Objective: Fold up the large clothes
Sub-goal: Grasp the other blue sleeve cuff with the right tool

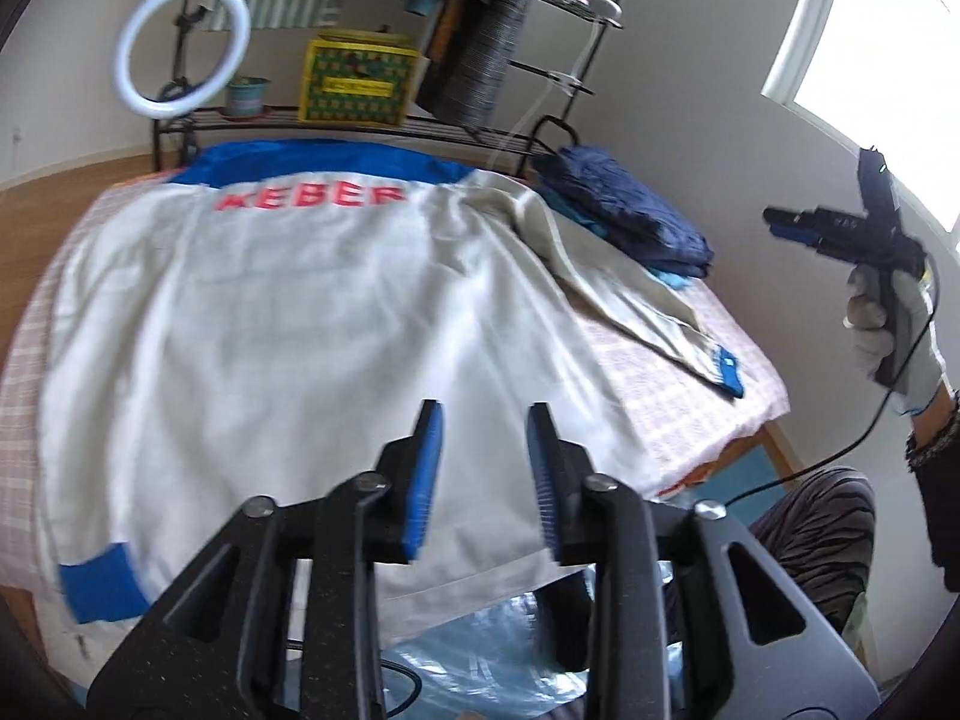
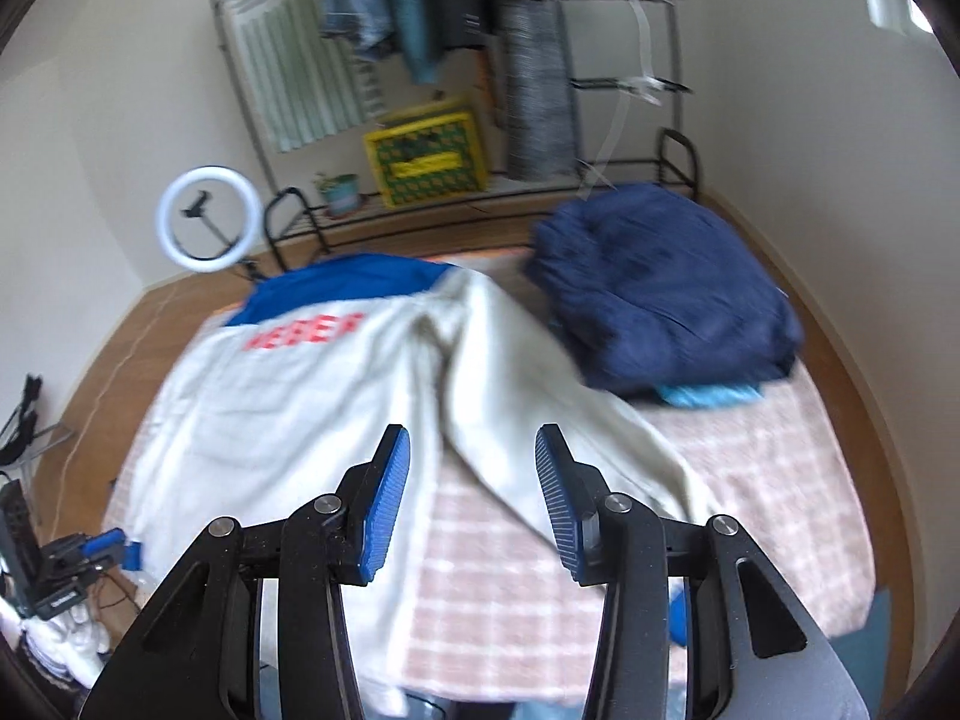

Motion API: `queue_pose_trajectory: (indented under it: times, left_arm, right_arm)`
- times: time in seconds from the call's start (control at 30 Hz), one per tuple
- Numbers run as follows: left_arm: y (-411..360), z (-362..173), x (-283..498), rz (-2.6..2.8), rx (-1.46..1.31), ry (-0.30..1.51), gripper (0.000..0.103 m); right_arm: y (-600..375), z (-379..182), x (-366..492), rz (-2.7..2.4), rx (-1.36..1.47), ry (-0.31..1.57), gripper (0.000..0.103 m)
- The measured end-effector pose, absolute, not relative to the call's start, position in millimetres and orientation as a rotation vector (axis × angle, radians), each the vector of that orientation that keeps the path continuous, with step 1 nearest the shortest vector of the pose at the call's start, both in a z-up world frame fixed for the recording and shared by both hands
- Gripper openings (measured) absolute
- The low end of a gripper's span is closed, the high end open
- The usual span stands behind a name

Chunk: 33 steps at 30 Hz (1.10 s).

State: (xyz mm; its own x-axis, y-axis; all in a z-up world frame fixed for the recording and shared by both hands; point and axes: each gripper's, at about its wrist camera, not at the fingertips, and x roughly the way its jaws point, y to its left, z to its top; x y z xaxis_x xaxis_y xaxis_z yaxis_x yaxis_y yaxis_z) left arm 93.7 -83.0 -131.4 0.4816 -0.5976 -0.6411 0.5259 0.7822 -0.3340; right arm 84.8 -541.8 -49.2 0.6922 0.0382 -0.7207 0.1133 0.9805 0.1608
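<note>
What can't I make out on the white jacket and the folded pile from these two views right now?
- White jacket, near hem: left wrist view, covered by the left tongs.
- Its red lettering: right wrist view, smeared by motion blur; unreadable there.
- Its left sleeve: only a blue cuff shows, near the left edge of the left wrist view.
- Navy pile: blurred; the light blue item underneath is mostly hidden by it.
</note>
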Motion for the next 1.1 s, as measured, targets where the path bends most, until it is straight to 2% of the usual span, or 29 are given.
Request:
queue_pose_trajectory:
  times: [0.13, 0.2, 0.23, 0.5, 0.77, 0.87, 0.93, 0.97, 1.03, 1.07, 1.1]
  left_arm:
    - [-126, -137, 87, -0.737, -0.055, 0.827, 0.032]
    - [-143, -140, 85, -0.758, -0.042, 0.839, 0.032]
    - [-150, -142, 84, -0.768, -0.036, 0.847, 0.032]
    - [-191, -145, 78, -0.804, -0.004, 0.868, 0.032]
    - [-197, -146, 77, -0.800, 0.029, 0.871, 0.032]
    - [-190, -150, 83, -0.768, 0.023, 0.883, 0.032]
    - [-184, -152, 86, -0.750, 0.014, 0.890, 0.032]
    - [-180, -153, 88, -0.742, 0.009, 0.893, 0.032]
    - [-172, -155, 91, -0.727, -0.002, 0.898, 0.032]
    - [-169, -156, 92, -0.721, -0.007, 0.901, 0.032]
    - [-164, -156, 94, -0.712, -0.010, 0.903, 0.032]
  right_arm:
    - [-612, -86, 64, -0.153, 0.276, 0.873, 0.044]
    - [-646, -109, 55, -0.214, 0.317, 0.905, 0.058]
    - [-663, -121, 50, -0.245, 0.351, 0.914, 0.060]
    - [-737, -203, 28, -0.333, 0.614, 0.998, 0.060]
    - [-755, -246, 37, -0.398, 0.751, 1.038, 0.060]
    - [-747, -253, 45, -0.407, 0.706, 1.063, 0.060]
    - [-738, -252, 53, -0.418, 0.609, 1.075, 0.053]
    - [-732, -251, 58, -0.412, 0.569, 1.084, 0.042]
    - [-722, -248, 63, -0.414, 0.504, 1.090, 0.030]
    - [-718, -247, 65, -0.401, 0.494, 1.087, 0.014]
    - [-715, -246, 67, -0.374, 0.499, 1.083, 0.008]
